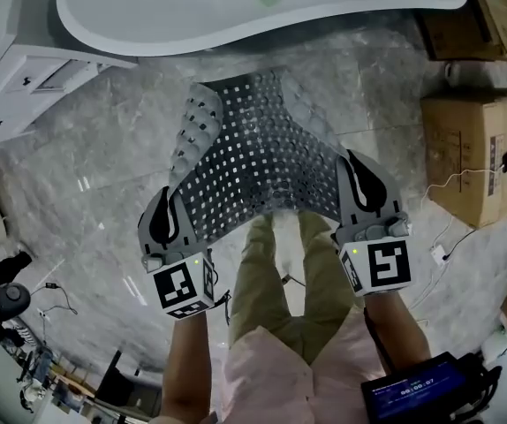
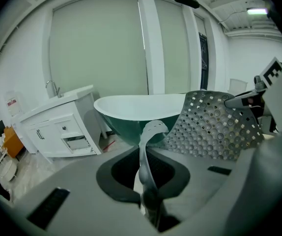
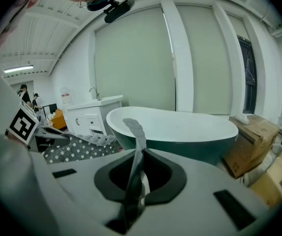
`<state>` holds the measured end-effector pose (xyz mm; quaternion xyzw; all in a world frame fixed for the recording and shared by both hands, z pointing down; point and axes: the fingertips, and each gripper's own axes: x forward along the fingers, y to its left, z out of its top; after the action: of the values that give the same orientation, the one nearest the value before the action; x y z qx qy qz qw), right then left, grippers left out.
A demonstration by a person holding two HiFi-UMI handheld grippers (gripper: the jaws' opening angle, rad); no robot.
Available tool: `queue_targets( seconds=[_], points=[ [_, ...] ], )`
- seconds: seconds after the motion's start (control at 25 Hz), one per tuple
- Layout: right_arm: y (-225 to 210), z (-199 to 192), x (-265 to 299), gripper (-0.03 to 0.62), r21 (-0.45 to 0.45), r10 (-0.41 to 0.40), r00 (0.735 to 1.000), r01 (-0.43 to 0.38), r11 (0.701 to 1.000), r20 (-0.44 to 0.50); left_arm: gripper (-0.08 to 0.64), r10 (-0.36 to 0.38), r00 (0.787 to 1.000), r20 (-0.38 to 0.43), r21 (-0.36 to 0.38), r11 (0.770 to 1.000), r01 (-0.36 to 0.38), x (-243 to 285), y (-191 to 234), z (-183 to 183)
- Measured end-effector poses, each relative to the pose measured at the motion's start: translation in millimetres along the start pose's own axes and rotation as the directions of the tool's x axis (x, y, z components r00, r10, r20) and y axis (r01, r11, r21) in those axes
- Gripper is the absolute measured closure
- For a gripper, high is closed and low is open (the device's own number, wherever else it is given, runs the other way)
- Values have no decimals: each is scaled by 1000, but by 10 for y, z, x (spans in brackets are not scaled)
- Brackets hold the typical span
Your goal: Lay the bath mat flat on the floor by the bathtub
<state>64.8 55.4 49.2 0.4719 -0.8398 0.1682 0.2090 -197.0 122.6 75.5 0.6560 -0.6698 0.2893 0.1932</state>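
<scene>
**Mat held up by its near edge, both grippers clamped**

Head view: grey perforated rubber bath mat (image 1: 258, 153) is off the floor at its near edge, stretched between the two grippers above the person's khaki trouser legs (image 1: 267, 276). It runs away from the person towards the white oval freestanding bathtub (image 1: 192, 11) at the top of the view. The mat's far left corner is folded over, showing rows of round suction cups. Cannot tell whether the far edge touches the grey marble-pattern floor (image 1: 86, 166).

Left gripper (image 1: 167, 215): holds the mat's near left corner. In the left gripper view the jaws are closed together on the mat's thin edge, which rises as a curled strip between the pads; the rest of the mat hangs to the right in front of the tub.

Right gripper (image 1: 366, 184): holds the near right corner. In the right gripper view the jaws are likewise pinched on a thin upright strip of mat edge, with the tub straight ahead.

Surroundings: white vanity cabinet with drawers (image 1: 24, 73) left of the tub; brown cardboard boxes (image 1: 479, 153) on the floor at right.
</scene>
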Motion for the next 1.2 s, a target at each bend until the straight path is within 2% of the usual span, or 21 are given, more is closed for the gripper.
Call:
queue_targets(
  seconds=[0.24, 0.44, 0.76, 0.92, 1.2],
  points=[
    [-2, -212, 75, 565, -17, -27, 1000, 27, 999, -14, 522, -12, 1000, -5, 9, 1000, 12, 92, 51, -206],
    [-20, -485, 256, 566, -31, -44, 999, 44, 999, -20, 521, -30, 999, -28, 5, 1000, 31, 301, 78, -527],
    [-118, -930, 502, 566, 3, -87, 996, 87, 996, -32, 522, -40, 997, -60, -50, 998, 37, 788, 45, -1093],
    [-199, -1227, 591, 566, 39, -121, 992, 122, 992, -36, 522, -54, 996, -72, -30, 998, 52, 1030, -40, -1334],
    [-246, -1657, 814, 566, 48, -128, 991, 130, 990, -47, 522, -42, 997, -71, 2, 999, 42, 1352, -30, -1577]
  ],
)
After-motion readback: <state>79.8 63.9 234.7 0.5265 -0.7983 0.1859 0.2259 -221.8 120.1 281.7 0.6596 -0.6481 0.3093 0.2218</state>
